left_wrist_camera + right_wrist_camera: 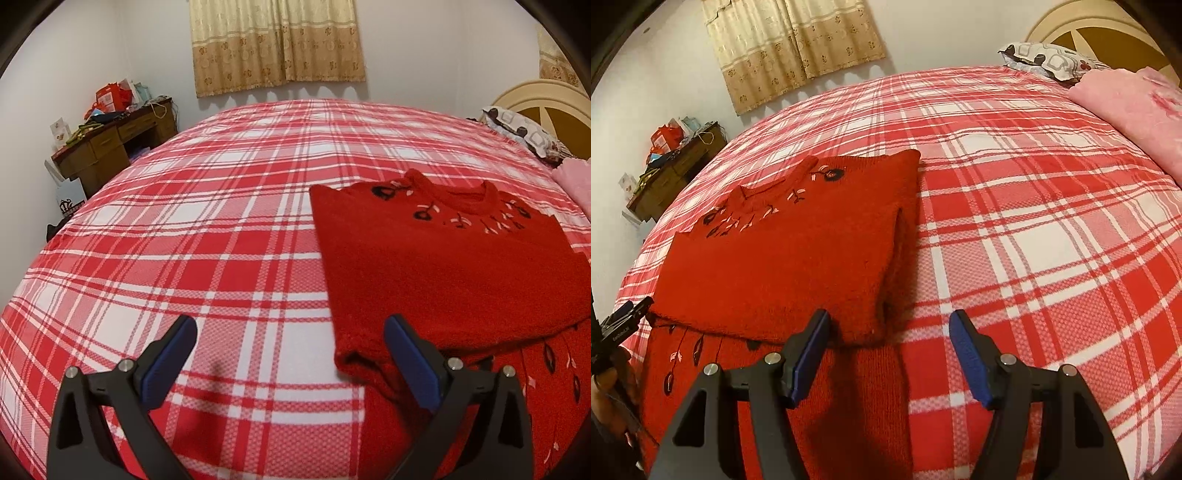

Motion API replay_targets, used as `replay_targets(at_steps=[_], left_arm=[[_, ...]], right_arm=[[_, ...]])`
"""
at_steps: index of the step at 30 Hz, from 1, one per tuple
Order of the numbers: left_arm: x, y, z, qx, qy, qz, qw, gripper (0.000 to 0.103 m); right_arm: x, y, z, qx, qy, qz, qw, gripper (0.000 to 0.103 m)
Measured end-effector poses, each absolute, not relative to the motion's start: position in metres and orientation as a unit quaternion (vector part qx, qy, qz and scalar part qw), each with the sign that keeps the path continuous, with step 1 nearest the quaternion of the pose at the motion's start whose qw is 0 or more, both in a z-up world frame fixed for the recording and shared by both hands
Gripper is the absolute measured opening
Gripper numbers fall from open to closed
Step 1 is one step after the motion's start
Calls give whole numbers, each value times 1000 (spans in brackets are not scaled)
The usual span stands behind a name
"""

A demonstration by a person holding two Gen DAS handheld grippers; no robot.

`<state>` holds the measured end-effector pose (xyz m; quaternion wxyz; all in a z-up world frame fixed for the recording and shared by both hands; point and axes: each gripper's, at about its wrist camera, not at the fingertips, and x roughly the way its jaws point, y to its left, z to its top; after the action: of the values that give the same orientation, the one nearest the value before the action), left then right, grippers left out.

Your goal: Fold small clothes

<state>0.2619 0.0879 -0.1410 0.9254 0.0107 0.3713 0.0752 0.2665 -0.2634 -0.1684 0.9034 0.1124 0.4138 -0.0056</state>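
One red sweater (783, 266), partly folded, was laid at frame centre on one plaid bedspread (1034, 221), with the left gripper (291, 332) and right gripper (888, 325) both spread apart, nothing clamped.

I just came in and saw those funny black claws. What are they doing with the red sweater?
A person is folding a red sweater on a plaid bed, using a handheld gripper in each hand. The top part is already folded over. Both the left gripper and right gripper are open near its bottom edge, holding nothing.
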Motion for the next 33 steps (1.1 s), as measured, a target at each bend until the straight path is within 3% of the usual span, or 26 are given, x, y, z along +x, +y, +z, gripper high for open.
replay_targets(at_steps=[33], left_arm=[[153,68,-120,12,378,-3,926,103]], right_arm=[[155,-218,-149,62,423,56,902,68]])
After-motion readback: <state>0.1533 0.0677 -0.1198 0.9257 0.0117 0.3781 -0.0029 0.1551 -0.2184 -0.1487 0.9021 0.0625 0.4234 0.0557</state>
